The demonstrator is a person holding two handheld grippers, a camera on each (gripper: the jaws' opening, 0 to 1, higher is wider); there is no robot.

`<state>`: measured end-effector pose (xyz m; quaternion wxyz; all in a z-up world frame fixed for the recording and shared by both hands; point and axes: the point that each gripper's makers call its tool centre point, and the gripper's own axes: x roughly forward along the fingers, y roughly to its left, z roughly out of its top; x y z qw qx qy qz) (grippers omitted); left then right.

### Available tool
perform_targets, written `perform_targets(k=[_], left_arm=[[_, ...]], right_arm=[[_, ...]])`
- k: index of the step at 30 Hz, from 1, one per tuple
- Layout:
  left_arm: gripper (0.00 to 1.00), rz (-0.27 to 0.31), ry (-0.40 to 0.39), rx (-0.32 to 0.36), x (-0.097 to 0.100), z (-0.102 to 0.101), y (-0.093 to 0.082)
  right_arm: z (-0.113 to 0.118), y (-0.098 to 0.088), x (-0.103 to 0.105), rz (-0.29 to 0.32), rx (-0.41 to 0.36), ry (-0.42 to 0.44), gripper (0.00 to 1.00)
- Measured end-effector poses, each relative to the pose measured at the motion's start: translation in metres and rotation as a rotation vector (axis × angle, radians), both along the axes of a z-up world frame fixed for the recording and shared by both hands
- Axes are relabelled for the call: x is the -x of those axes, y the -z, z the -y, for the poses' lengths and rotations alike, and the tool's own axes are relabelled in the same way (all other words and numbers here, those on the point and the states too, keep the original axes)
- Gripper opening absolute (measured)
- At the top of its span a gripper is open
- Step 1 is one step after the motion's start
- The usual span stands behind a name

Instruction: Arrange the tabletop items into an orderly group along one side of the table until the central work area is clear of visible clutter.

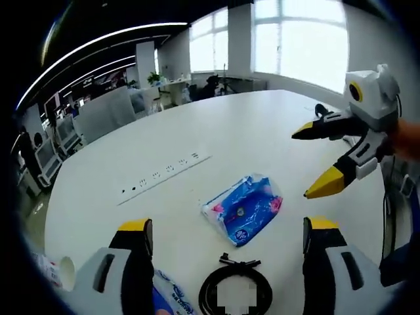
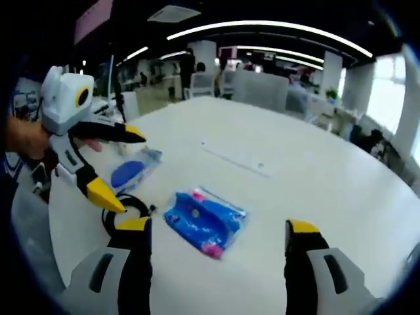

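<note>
Now we hold the left gripper [image 1: 226,235] and right gripper [image 2: 213,235] both spread and empty above the table [image 1: 262,131], the blue pack [image 1: 244,209] lying mid-table just beyond their jaws, a coiled black cable [image 1: 235,289] and a second pack [image 2: 133,172] nearer the edge.

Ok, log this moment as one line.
left gripper: open, empty | right gripper: open, empty | blue tissue pack: mid-table | black cable coil: table edge
</note>
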<state>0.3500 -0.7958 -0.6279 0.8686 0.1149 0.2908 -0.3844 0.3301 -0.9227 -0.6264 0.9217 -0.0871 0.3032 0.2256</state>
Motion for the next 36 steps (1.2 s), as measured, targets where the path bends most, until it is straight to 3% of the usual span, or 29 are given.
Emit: perform_targets(k=[3, 5, 7, 23, 36], left_arm=[[0.99, 0.026, 0.01, 0.0, 0.003, 0.001, -0.003], [0.99, 0.029, 0.013, 0.002, 0.005, 0.0, -0.005], [0.99, 0.054, 0.015, 0.004, 0.005, -0.001, -0.01], [0.99, 0.091, 0.111, -0.026, 0.027, -0.015, -0.026], [0.99, 0.12, 0.155, 0.007, 0.042, -0.027, -0.04]], right_arm=[[-0.001, 0.0, 0.005, -0.006, 0.001, -0.004, 0.93], [0.004, -0.004, 0.002, 0.031, 0.028, 0.021, 0.99], [0.002, -0.007, 0.007, 0.018, 0.003, 0.027, 1.0], [-0.009, -0.027, 0.034, 0.07, 0.001, 0.082, 1.0], [-0.024, -0.043, 0.05, 0.12, 0.04, 0.091, 1.0]])
